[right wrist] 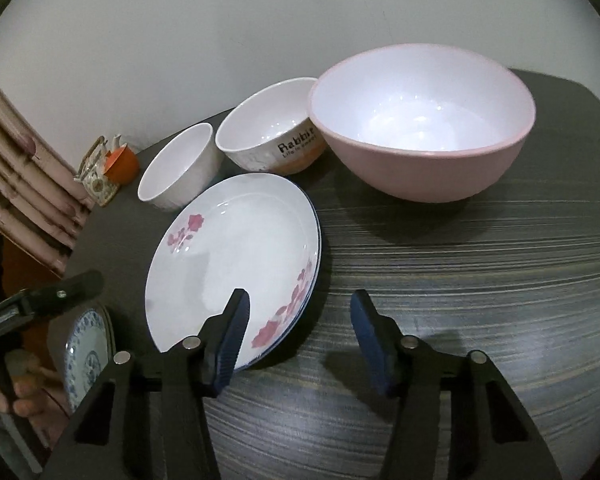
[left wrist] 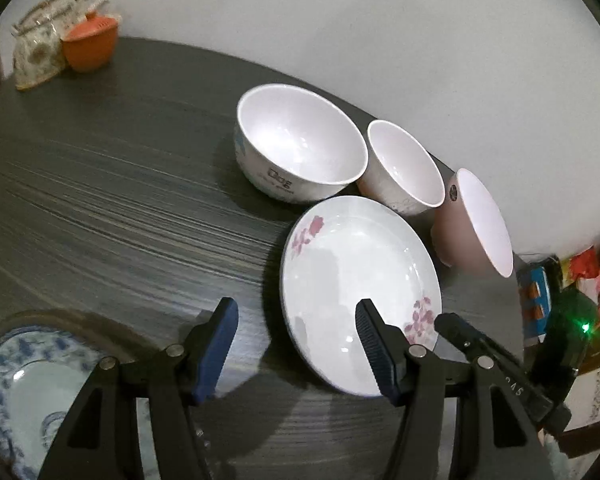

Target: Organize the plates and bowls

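Item: flowered plate flat on the dark worktop, three bowls ranged just behind it, pink bowl largest, blue-patterned plate apart near the worktop's edge; left gripper and right gripper, jaws spread and empty, flank the flowered plate, seemingly poised to lift it.

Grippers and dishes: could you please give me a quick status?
Left gripper open, right gripper open, both empty. White pink-flowered plate flat on table, untouched. Three bowls behind it; nothing blocking.
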The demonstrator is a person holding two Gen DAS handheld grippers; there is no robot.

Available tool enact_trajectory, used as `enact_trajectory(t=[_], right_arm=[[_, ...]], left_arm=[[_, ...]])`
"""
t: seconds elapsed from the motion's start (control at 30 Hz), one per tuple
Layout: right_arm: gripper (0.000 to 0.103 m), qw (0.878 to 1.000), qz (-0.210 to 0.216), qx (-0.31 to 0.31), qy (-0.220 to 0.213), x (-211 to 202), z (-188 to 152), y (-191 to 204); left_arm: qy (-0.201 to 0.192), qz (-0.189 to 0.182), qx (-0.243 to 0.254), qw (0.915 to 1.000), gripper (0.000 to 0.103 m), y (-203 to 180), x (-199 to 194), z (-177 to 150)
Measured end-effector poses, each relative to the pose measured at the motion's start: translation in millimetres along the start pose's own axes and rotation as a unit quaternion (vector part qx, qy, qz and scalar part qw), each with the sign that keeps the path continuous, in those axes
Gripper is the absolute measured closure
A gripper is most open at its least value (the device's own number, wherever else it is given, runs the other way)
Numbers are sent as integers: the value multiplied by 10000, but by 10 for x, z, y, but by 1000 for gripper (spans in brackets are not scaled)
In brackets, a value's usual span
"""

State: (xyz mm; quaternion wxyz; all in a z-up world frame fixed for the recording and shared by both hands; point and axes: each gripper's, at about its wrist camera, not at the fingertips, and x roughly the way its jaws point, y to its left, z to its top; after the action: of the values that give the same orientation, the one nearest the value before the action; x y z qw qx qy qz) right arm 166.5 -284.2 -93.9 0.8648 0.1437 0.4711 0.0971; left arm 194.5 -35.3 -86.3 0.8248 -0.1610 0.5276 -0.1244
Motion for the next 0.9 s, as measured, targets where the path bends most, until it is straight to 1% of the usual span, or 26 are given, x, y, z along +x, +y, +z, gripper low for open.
enact_trajectory(t=[0.07,0.13,0.23,0.33,0.37,0.4,0.47,0.57,0.63,0.67,0.73,0.77,0.83,0.9], right_arm=[[56,10000,37,57,54,60,27,-13],[61,9998,118,115,132,121,51,-12],[63,9996,167,113,192,187,70,17],[70,9993,237,141,247,233,89,20],[71,9993,250,147,255,231,91,20],[72,9992,253,147,272,252,97,18],[73,9992,266,152,269,269,108,-5],[75,9991,276,139,274,298,122,-23],[80,9991,277,140,287,322,124,-27],[81,9991,275,144,299,325,123,-36],[88,9990,258,138,339,349,116,-35],[89,9989,262,143,351,355,112,-41],[92,9988,271,177,358,371,109,-39],[92,9991,217,182,323,362,98,-39]], left_arm=[[93,-20,-67,9999,41,-11,118,32],[181,-66,-150,9997,41,-9,201,59],[269,-49,-200,9994,41,-6,304,77],[321,27,-152,9994,41,-25,395,78],[334,34,-152,9993,43,-26,415,79],[346,23,-159,9993,49,-29,437,74],[386,38,-177,9991,57,-33,486,71],[404,74,-151,9990,63,-21,546,60],[368,68,-115,9992,67,-45,574,59],[384,45,-105,9992,72,-51,579,56],[439,-9,-114,9990,80,-56,598,41],[432,32,-105,9990,82,-58,598,35],[407,79,-30,9991,83,-61,548,0],[423,21,-74,9991,83,-52,505,-41]])
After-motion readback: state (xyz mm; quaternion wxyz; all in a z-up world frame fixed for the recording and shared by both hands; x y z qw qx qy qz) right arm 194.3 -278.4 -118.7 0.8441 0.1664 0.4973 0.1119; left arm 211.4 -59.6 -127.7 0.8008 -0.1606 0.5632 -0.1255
